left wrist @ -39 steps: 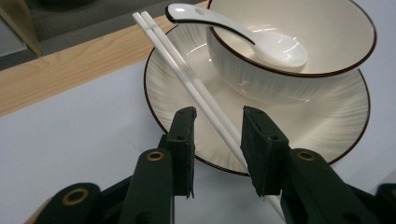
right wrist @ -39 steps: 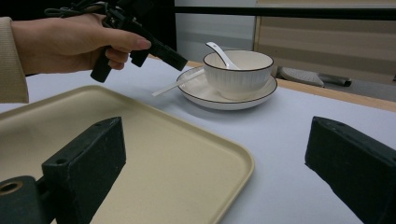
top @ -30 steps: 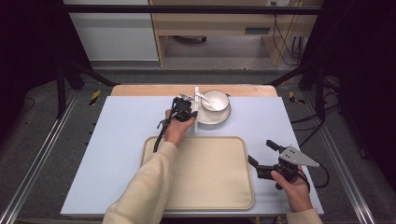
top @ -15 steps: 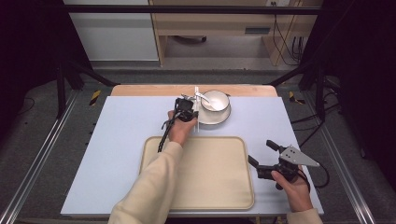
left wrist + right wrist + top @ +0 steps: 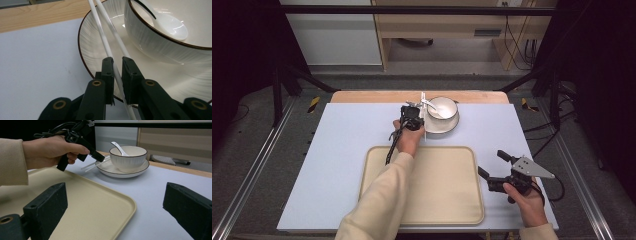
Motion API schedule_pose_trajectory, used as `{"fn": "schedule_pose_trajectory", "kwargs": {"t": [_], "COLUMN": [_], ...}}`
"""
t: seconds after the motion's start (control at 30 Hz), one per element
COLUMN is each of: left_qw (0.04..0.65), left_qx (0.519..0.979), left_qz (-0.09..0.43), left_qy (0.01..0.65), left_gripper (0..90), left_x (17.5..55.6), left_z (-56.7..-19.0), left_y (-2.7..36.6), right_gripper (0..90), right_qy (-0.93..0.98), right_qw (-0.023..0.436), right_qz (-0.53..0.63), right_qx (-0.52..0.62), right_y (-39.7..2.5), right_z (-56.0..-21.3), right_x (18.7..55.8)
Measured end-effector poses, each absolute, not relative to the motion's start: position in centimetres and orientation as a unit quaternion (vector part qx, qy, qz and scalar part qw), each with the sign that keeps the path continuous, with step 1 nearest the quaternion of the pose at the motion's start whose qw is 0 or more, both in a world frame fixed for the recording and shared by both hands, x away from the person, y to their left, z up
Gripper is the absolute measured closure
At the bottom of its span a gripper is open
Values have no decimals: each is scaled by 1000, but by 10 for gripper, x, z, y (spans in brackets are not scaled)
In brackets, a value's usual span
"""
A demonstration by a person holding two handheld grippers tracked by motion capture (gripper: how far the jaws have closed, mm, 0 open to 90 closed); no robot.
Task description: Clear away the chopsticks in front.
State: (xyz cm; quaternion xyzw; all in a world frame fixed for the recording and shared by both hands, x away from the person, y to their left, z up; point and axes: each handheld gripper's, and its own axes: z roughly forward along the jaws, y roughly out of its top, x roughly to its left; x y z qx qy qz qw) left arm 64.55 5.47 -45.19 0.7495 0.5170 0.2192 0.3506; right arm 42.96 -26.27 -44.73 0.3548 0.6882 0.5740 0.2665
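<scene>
The counter [image 5: 337, 165] takes up most of the high view, its pale blue sheet bare down the left side, so I have open room there and little behind the dishes, where the wooden edge runs close at the top. The beige tray [image 5: 447, 200] sits low and centre, nothing on it, with a raised rim I would have to clear coming in from above. At upper centre the plate [image 5: 437, 127] carries the bowl [image 5: 443, 107], a white spoon [image 5: 172, 25] lying inside. The white chopsticks [image 5: 107, 42] rest across the plate's left rim, just beside the bowl wall. My left gripper [image 5: 117, 72] has its jaws narrowed around one stick, the second lying just beside; whether the pads are truly biting I judge likely but not certain. These sticks look light, stiff and glossy, so I expect them to slide or swivel unless held near mid-length, and the ceramic beneath would chip if knocked. My right gripper [image 5: 492, 165] waits at lower right, jaws spread wide and holding nothing, near the tray's right edge.
</scene>
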Motion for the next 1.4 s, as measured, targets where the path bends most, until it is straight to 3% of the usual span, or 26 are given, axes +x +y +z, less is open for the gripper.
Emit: {"fn": "schedule_pose_trajectory", "kwargs": {"t": [0.9,1.4], "left_qw": [335,356], "left_qx": [754,734], "left_qz": [240,253], "left_qy": [512,521], "left_gripper": [858,859], "left_x": [644,627], "left_z": [-451,-433], "left_y": [56,99], "right_gripper": [63,64], "right_qy": [694,697], "right_qw": [265,265], "right_qz": [569,566], "right_qx": [353,352], "right_y": [-264,-262], "right_z": [-448,-449], "right_x": [430,430]}}
